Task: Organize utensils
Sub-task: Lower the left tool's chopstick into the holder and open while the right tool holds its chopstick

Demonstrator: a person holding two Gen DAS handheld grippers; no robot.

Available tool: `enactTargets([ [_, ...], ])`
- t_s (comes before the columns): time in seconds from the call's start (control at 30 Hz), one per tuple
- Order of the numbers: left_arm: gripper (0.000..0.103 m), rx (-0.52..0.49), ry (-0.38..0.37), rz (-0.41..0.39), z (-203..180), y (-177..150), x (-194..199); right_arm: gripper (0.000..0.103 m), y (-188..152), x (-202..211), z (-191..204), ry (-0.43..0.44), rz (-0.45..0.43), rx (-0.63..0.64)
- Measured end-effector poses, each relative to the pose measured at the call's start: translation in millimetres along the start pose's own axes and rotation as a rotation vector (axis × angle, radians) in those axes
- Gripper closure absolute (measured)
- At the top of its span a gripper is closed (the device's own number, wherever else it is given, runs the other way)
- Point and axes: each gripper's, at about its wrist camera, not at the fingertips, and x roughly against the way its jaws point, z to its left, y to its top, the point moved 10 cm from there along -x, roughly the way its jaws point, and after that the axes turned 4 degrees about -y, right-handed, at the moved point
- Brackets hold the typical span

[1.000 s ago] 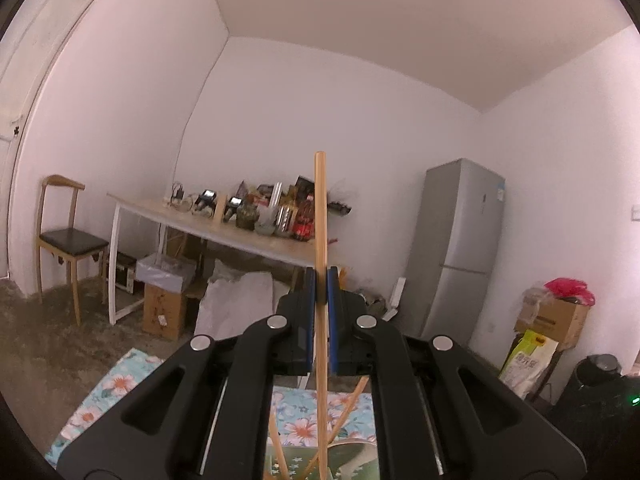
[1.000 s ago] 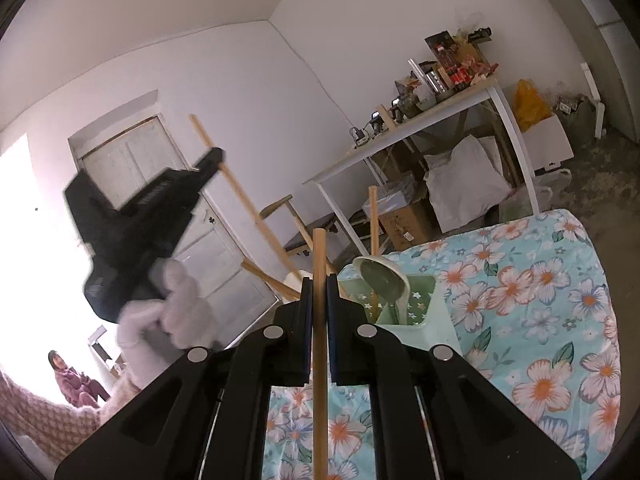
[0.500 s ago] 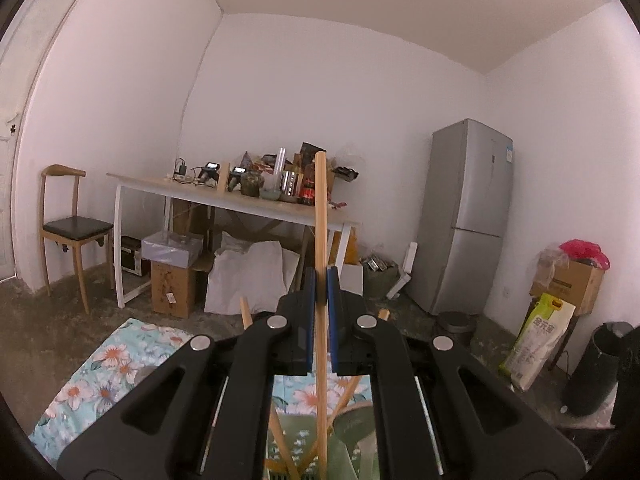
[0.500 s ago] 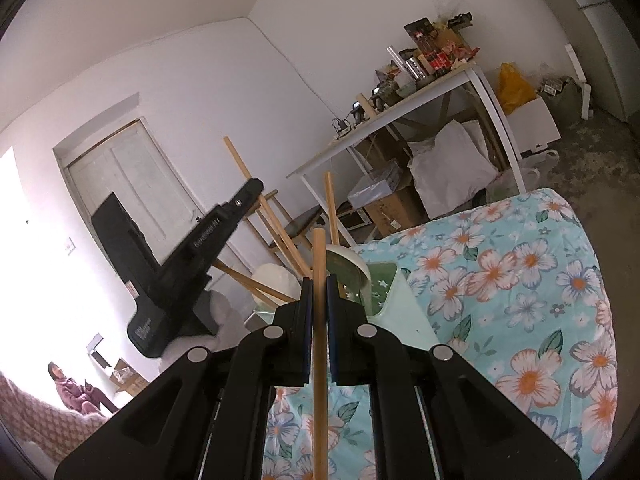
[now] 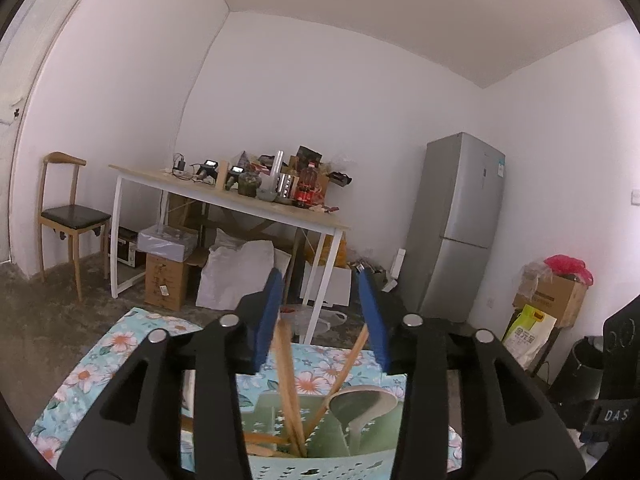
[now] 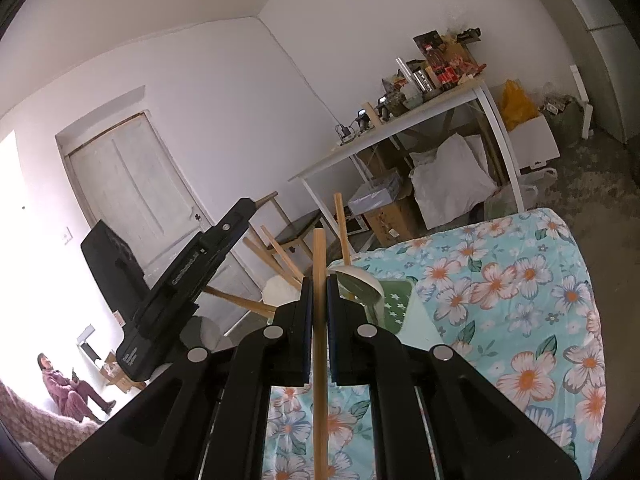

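Note:
My left gripper [image 5: 320, 300] hangs level just above the green utensil holder [image 5: 264, 412], and its jaws are opening. A wooden chopstick [image 5: 286, 364] leans loose between the blue pads, its lower end in the holder, touching neither pad. A second chopstick [image 5: 354, 354] and a pale spoon [image 5: 360, 404] also stand in the holder. My right gripper [image 6: 319, 280] is shut on another wooden chopstick [image 6: 320, 360], held upright near the holder [image 6: 396, 296]. In the right wrist view the left gripper's black body [image 6: 192, 272] is over the sticks.
The holder stands on a floral cloth [image 6: 500, 300]. Beyond are a cluttered white table [image 5: 240, 200], a wooden chair [image 5: 68, 216], a grey fridge [image 5: 460, 228], boxes and bags on the floor, and a closed door [image 6: 132, 192]. A person [image 6: 68, 388] sits far off.
The left gripper sank toward the holder and its jaws parted, letting go of the chopstick, which now leans in the holder. The right gripper keeps its chopstick.

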Motion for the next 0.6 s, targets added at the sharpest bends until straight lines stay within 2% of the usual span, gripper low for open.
enactTargets([
  [0.13,0.058,0.013,-0.006,0.0,8.0,2.9,7.7,0.096,-0.1,-2.2,8.6,-0.005,0.003,0.014],
  [0.33,0.041,0.053,-0.022,-0.035,18.4,16.9,22.8,0.096,-0.3,-7.3,16.7,-0.019,0.008,0.032],
  [0.43,0.039,0.055,-0.021,-0.06,25.4,23.2,32.5,0.096,0.5,-10.7,19.3,-0.024,0.009,0.036],
  [0.6,0.039,0.082,-0.005,-0.058,37.9,23.3,42.4,0.096,2.2,-17.2,22.9,-0.033,0.01,0.045],
])
